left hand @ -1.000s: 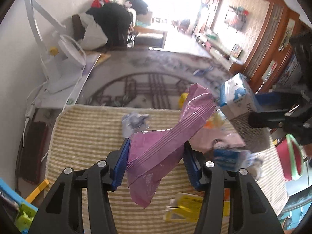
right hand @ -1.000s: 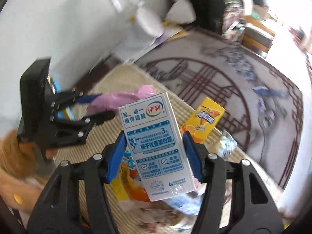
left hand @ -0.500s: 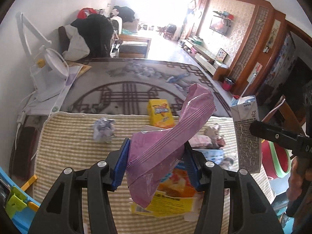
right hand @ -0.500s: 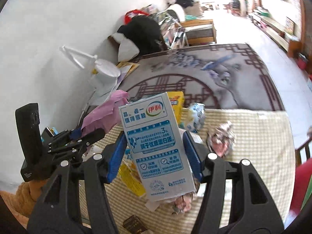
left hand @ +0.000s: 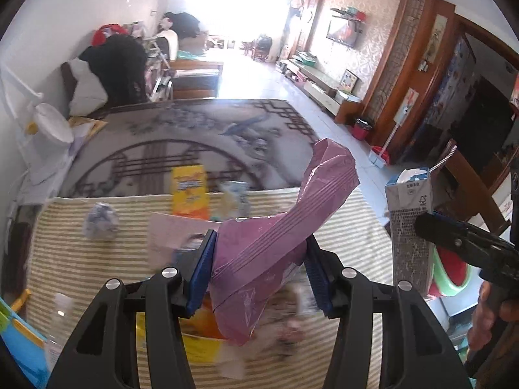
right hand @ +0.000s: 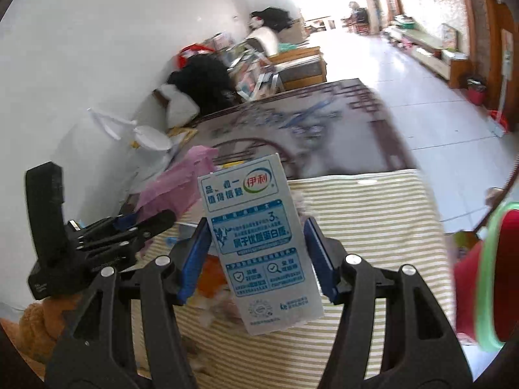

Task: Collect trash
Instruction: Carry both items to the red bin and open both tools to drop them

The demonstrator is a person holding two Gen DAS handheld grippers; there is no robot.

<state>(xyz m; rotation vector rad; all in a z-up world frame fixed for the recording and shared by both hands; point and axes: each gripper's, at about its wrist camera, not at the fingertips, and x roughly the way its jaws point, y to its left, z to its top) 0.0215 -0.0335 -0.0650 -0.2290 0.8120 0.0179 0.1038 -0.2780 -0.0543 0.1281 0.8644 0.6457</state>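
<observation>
Both loads have swung rightward across the striped cloth since a second ago, and the red bin with the green rim, then only a sliver at the edge of the left view, now fills the right edge of the right view. Held upright, the milk carton (right hand: 261, 246) sits clenched between the blue pads of the right tongs (right hand: 256, 256), its long axis running up and away from the pads, printed face toward the camera. Crumpled and twisted, the pink plastic bag (left hand: 275, 243) is gripped by the left tongs (left hand: 258, 269), its free end rising up and to the right. Both are lifted clear of the cloth-covered bench (right hand: 373, 214).

What the coming drop turns on, I judge, is the red bin (right hand: 486, 269): it stands off the bench's right edge, to the right of both tongs, and the right tongs with the carton are the nearer. The left tongs trail on the far side of the carton from it.

From the left view I can see the carton's opened top (left hand: 410, 178) and its grey side, plus rubbish left on the cloth: a yellow box (left hand: 189, 191) and a crumpled wad (left hand: 100, 223). Only the right view shows the bin's rim clearly and the bag's side profile (right hand: 181, 181).
</observation>
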